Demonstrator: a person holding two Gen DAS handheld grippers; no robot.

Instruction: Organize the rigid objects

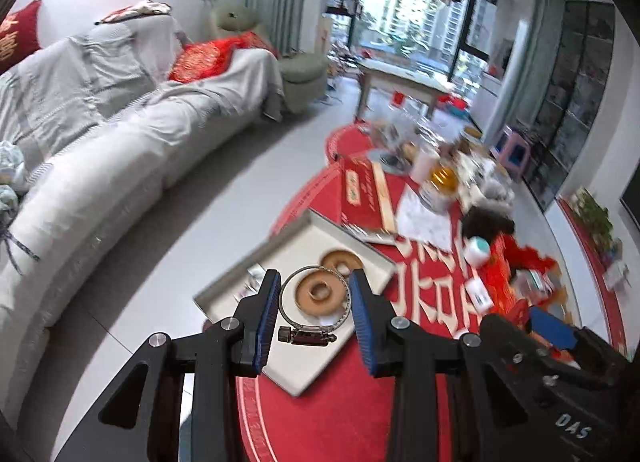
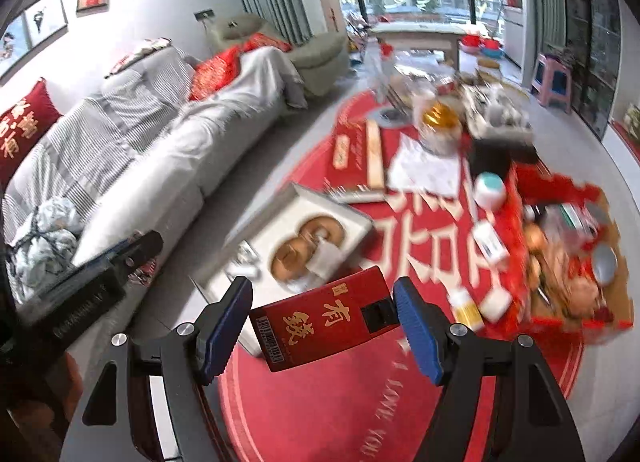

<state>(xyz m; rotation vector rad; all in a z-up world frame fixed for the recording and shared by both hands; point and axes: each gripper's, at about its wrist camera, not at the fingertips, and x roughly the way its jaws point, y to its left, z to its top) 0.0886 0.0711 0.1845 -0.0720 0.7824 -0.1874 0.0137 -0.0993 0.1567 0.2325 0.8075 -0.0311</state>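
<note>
Left gripper [image 1: 314,320] first: its blue pads [image 1: 267,322] are clenched on a metal hose clamp [image 1: 314,302], the ring upright between them, touching both pads, the screw housing hanging at the bottom. It's up in the air, clear of everything. Behind the ring, well below, sits a white tray [image 1: 320,366] with two tan rings [image 1: 320,292] lying flat in it.

Over to the right gripper [image 2: 320,326]: it grasps a red box [image 2: 324,324] with gold characters, held tilted across the gap, one corner at each pad [image 2: 416,332]. The box is lifted too, hovering over the near edge of the tray [image 2: 356,222].

Further out, the tray rests on a round red mat [image 2: 340,414]. Beyond it lies a blurred clutter of jars, boxes and papers. A grey-covered sofa [image 1: 120,130] runs along the left wall.
</note>
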